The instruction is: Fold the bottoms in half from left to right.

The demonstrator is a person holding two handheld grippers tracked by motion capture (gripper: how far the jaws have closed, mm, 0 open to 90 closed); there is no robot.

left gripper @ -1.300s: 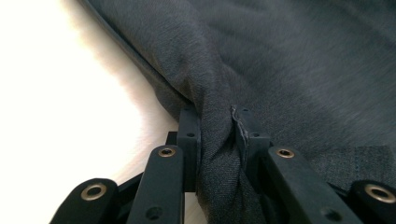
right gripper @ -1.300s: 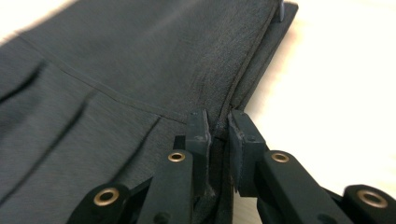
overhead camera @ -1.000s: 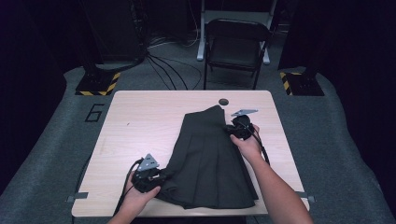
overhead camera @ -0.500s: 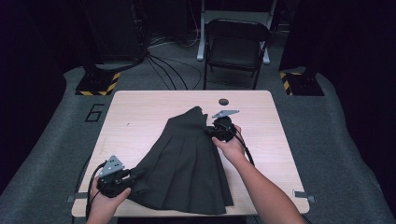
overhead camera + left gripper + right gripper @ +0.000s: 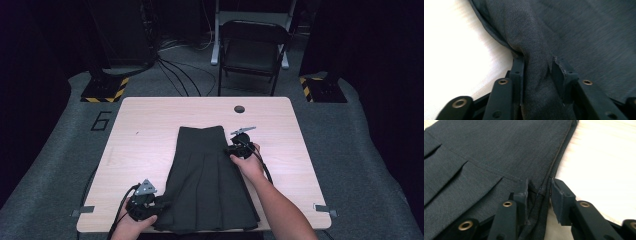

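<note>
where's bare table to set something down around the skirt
Free: the wide strip between the skirt and the table edge on its left, the band beyond the waistband toward the hole, and the right edge. Crowded: near the left gripper and right gripper.

One skirt (image 5: 207,185) on bench (image 5: 145,125), dark, pleated. One bench, with one round hole (image 5: 239,109) near far edge. Two claws, mine: left claw (image 5: 161,204) at skirt's near left corner, right claw (image 5: 231,149) at skirt's right edge near waistband. One folding chair (image 5: 254,52) beyond bench. Two yellow-black striped bases (image 5: 104,90) on floor, one each side. One number "6" (image 5: 101,120) on floor.
</note>
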